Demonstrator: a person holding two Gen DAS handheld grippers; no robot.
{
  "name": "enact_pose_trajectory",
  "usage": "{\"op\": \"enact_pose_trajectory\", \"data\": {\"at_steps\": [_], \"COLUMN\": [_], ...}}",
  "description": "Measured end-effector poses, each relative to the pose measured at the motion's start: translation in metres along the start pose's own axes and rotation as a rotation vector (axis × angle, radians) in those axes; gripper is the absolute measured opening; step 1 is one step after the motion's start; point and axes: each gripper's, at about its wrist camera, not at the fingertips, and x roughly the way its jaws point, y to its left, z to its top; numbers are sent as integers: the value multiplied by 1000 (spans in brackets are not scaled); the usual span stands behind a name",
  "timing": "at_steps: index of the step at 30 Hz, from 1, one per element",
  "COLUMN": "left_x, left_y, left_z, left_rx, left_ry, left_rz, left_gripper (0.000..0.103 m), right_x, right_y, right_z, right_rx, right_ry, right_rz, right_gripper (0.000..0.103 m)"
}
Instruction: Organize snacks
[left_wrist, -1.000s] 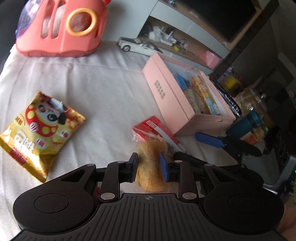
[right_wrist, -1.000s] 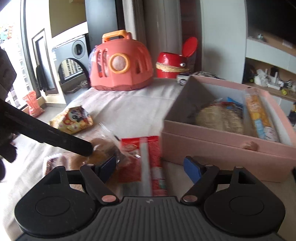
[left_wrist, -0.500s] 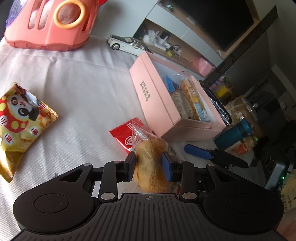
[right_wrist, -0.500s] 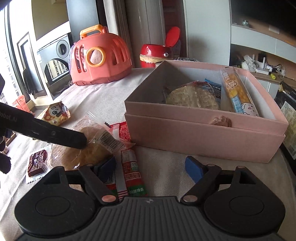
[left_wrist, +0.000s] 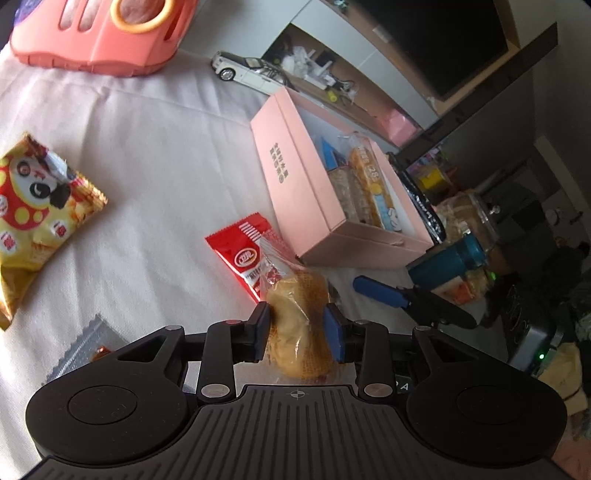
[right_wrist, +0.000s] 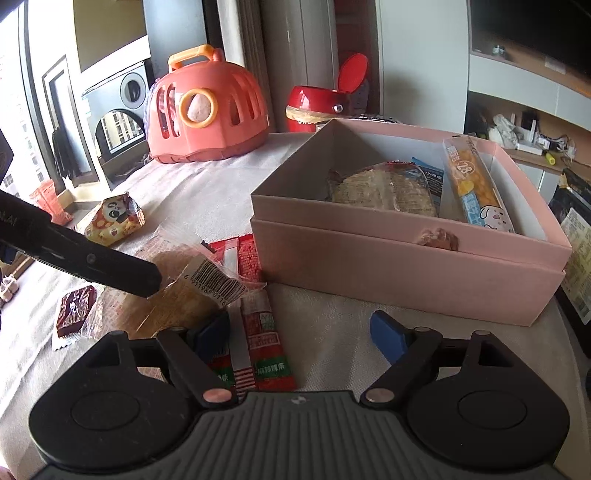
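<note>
Pinches bun (left_wrist: 295, 295) lengthwise in left gripper (left_wrist: 299, 319), jaws just eased wider yet touching it, beside red packet (left_wrist: 240, 254), box (left_wrist: 291, 184) ahead-right; hangs right gripper (right_wrist: 299, 330) agape, empty, nearer box.

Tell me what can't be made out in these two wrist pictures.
- Left wrist view: the lower end of the wrapped bun is hidden behind the left claw body.
- Left wrist view: the silver wrapper is partly covered by the claw.
- Right wrist view: the red strip packet runs under the right claw.
- Pink box: the lower snacks are hidden by its wall.
</note>
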Motion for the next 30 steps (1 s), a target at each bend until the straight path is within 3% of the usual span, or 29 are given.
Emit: {"op": "enact_pose_trajectory", "data": {"at_steps": [8,14,18,20,23,25,30], "left_x": [-5,-10,-3,5,15,22,27], "left_y": [8,35,29,20,6,-4,-12], "left_z": [-9,-19,-19,-18,-12,-10,-10], "left_rx": [-7,-145,-129,-91,-61,-28,-16], "left_ry": [10,-32,-1,27,37,37,10], "left_rz": [-83,-177,-120,-48,-22,-1,28], "left_gripper": [37,37,37,46,50,59,59], "right_x": [-3,-3,-2,-2,-2,-2,-2], "right_y": [-3,-3,-2,-2,-2,-2,-3], "right_z": [-2,-2,-2,-2,-2,-2,-2], "right_rx": [-29,-27,-27,-28,-30,-30,-25], "right_ry": [5,5,5,4,3,3,4], "right_rz": [5,7,6,6,4,5,10], "right_gripper": [87,87,88,88,88,89,90]}}
